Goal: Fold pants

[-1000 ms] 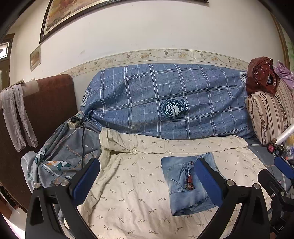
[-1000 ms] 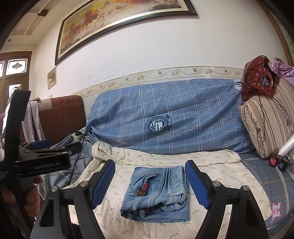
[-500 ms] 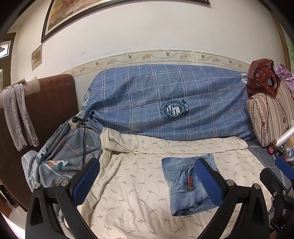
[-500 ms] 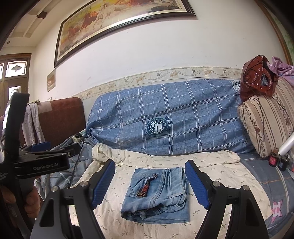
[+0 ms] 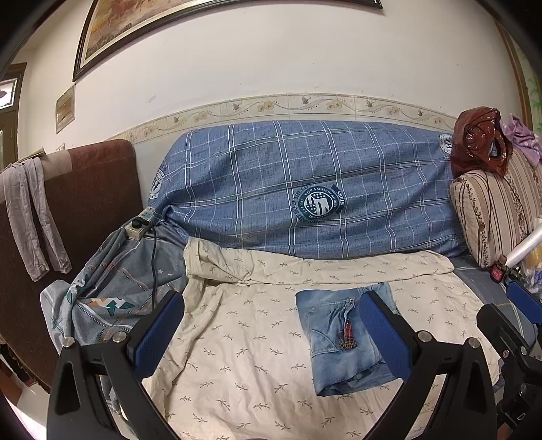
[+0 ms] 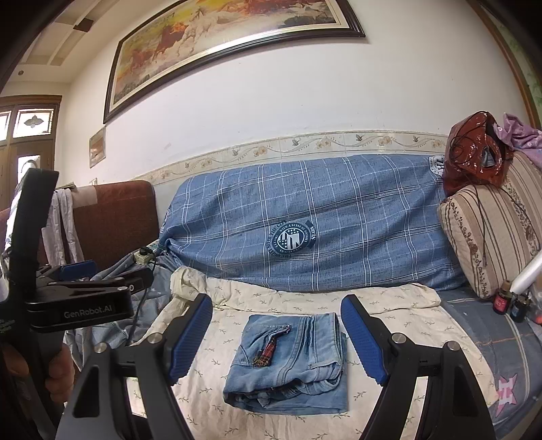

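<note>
Hidden and cut off

My left gripper's [image 5: 271, 333] right finger covers part of the folded jeans [image 5: 333, 333]; the framed painting [image 5: 189, 20] runs off the top.

- A white wall [image 6: 271, 101] rose behind the sofa; a framed painting of horses [image 6: 233, 40] hung high on it, with a small picture [image 6: 97, 147] lower to the left
- A floral tile border [image 5: 305, 105] ran along the wall just above the sofa back
- A blue plaid cover [image 5: 305, 189] with a round emblem draped the backrest; a cream leaf-print sheet [image 5: 254, 355] lay over the seat
- A brown upholstered chair back [image 5: 95, 189] stood at the left, grey cloth [image 5: 30, 216] hanging over it
- A striped cushion [image 6: 491, 237] sat at the right, a shiny red-brown bag [image 6: 474, 152] on top
- A wooden door with glass panes [image 6: 27, 125] showed at far left; a power strip [image 5: 139, 228] rested by the backrest
</note>
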